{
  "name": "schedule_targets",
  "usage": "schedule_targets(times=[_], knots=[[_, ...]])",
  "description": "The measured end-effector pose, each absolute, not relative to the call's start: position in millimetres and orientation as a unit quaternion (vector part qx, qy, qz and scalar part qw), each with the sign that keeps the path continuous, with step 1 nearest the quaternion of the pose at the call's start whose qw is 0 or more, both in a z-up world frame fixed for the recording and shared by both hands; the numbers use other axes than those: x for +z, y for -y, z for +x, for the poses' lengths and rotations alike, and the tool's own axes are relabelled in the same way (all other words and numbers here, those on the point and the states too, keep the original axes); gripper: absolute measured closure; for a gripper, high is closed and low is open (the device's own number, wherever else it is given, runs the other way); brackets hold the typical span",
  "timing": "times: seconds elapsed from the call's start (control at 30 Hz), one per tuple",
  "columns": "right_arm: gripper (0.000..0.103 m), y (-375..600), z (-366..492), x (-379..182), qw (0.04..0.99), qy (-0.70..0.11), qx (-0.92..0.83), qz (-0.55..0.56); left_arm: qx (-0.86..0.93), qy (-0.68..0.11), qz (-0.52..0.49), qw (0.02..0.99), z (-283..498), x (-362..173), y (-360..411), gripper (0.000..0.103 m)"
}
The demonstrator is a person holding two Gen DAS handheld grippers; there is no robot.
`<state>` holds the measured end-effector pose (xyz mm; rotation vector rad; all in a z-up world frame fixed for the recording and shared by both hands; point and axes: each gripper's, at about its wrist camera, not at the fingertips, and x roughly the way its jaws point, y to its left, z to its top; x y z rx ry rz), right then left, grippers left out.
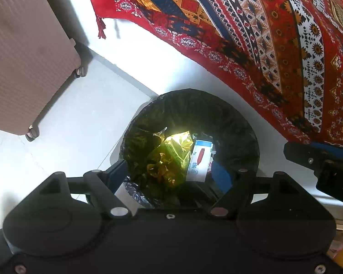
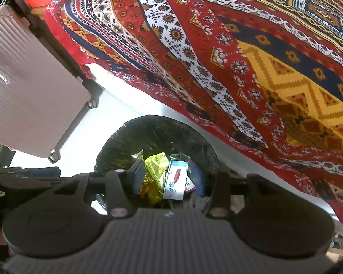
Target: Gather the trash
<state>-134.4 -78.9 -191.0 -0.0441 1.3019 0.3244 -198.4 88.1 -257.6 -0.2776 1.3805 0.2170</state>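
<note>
A round bin with a black liner (image 1: 231,118) (image 2: 125,141) stands on the pale floor. Down inside it lie a crumpled yellow foil wrapper (image 1: 173,150) (image 2: 155,169) and a white-and-blue printed packet (image 1: 200,159) (image 2: 175,180). My left gripper (image 1: 169,173) points straight down over the bin's mouth, open, with its blue-padded fingers (image 1: 117,171) wide apart and nothing pinched between them. My right gripper (image 2: 175,182) hangs over the same opening, also open and empty; its body shows at the right edge of the left wrist view (image 1: 320,164).
A red patterned cloth (image 1: 251,34) (image 2: 217,57) drapes down just behind and to the right of the bin. A pink ribbed suitcase on wheels (image 1: 22,57) (image 2: 27,96) stands to the left. Pale floor tiles (image 1: 80,118) lie between suitcase and bin.
</note>
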Motion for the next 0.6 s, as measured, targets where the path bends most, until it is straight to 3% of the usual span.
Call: schedule_targets(times=[0.6], knots=[[0.042,84.5,-137.0,-193.4,0.781,-0.606,0.148,-0.025,0.097,-0.636,-0.128,0.755,-200.2,-258.7,-85.4,0.019]])
